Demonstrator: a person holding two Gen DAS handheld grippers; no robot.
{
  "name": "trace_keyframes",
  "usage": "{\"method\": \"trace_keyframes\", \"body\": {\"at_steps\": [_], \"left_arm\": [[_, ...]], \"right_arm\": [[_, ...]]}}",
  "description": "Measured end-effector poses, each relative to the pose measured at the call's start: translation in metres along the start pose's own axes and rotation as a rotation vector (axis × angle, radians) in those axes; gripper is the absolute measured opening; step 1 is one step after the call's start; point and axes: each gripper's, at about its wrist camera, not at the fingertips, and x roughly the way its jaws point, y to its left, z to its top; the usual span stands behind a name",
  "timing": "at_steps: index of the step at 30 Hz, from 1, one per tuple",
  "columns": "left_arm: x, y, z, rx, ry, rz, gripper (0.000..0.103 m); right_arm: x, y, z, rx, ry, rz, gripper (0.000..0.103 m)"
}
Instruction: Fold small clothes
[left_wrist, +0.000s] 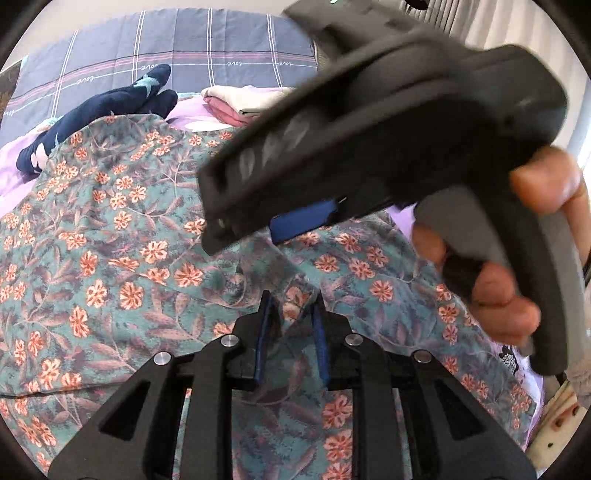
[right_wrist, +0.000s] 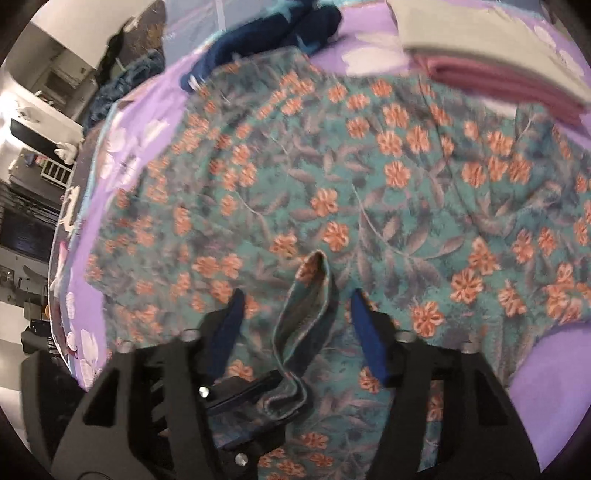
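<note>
A teal floral garment (left_wrist: 122, 236) printed with orange flowers and grey-purple leaves lies spread across a lilac sheet (left_wrist: 11, 184) with pale blossoms, filling most of both wrist views. In the left wrist view the left gripper (left_wrist: 291, 325) has its blue-padded jaws drawn narrow with a fold of that floral cloth pinched between them, low in the middle of the picture. Above and to the right, the right gripper (left_wrist: 306, 221) crosses the view as a dark grey body, blurred, with a blue pad showing beneath it and a hand (left_wrist: 517, 258) wrapped round its handle. In the right wrist view the jaws of this tool stand moderately apart; a raised loop of the garment's hem (right_wrist: 308, 295) stands between the blue pads without either pad touching it. Beyond the garment lie dark navy clothes (left_wrist: 107, 107) with light blue marks and a folded stack (left_wrist: 240, 103) of cream over dusty pink. Farther back a grey-blue checked cover (left_wrist: 184, 40) carries the word "love" woven repeatedly along its stripe, seen upside down.
</note>
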Motion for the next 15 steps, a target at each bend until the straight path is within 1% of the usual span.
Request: {"method": "trace_keyframes", "body": {"at_steps": [1,2,3,4,5,8,10,12,13,14,15], "left_arm": [[0.001,-0.001,0.001,0.0,0.0,0.0,0.02],[0.002,-0.001,0.002,0.001,-0.001,0.001,0.015],[0.002,-0.002,0.002,0.002,-0.002,0.0,0.011],[0.001,-0.002,0.004,0.001,-0.007,-0.001,0.01],[0.0,-0.002,0.006,0.0,-0.018,-0.002,0.009],[-0.007,0.0,0.02,0.01,-0.054,0.003,0.009],[-0.013,0.0,0.043,0.007,-0.098,0.012,0.009],[-0.021,-0.002,0.063,0.005,-0.153,0.015,0.009],[-0.024,-0.004,0.075,0.006,-0.184,0.007,0.009],[-0.025,-0.007,0.083,0.01,-0.2,0.0,0.009],[-0.024,-0.01,0.09,0.019,-0.21,-0.004,0.009]], "right_arm": [[0.006,-0.002,0.001,0.015,0.013,-0.001,0.034],[0.009,-0.003,0.003,0.022,0.005,-0.011,0.021],[0.009,-0.002,0.005,0.015,-0.011,-0.031,0.013],[0.009,0.0,0.007,0.005,-0.023,-0.043,0.004],[0.006,0.002,0.008,-0.008,-0.041,-0.049,0.004],[-0.013,0.018,0.013,-0.079,-0.124,-0.032,0.004],[-0.033,0.03,0.021,-0.13,-0.187,0.003,0.004],[-0.058,0.036,0.031,-0.144,-0.254,0.06,0.004],[-0.075,0.036,0.038,-0.145,-0.307,0.083,0.004],[-0.084,0.033,0.043,-0.144,-0.331,0.085,0.004],[-0.093,0.028,0.049,-0.14,-0.361,0.068,0.004]]}}
